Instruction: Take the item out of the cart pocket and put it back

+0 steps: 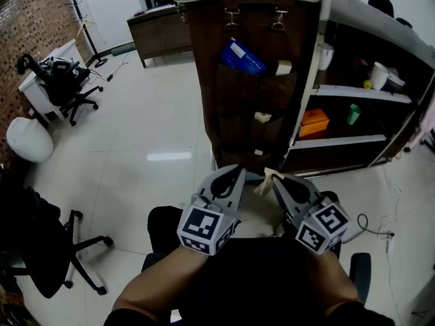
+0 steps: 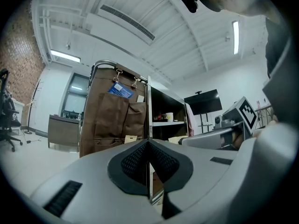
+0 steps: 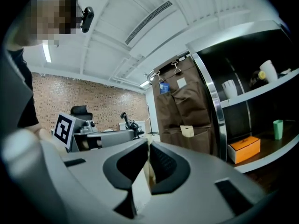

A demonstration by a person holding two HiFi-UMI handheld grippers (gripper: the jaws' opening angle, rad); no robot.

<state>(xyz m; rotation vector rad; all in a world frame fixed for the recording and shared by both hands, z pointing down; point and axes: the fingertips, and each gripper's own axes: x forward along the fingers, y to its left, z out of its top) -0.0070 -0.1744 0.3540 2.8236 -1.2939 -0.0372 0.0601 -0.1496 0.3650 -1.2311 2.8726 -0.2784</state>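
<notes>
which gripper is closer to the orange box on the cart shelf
Right. The right gripper is just below the orange box and slightly to its left; the left gripper sits further left.

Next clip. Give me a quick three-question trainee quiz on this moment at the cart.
1. True or false: the blue packet sits in an upper pocket of the brown organizer.
2. Which tongs grip the cream item? A left, B right, C neither.
3. What colour is the box on the cart shelf?
Key: 1 true; 2 B, the right tongs; 3 orange.
</notes>
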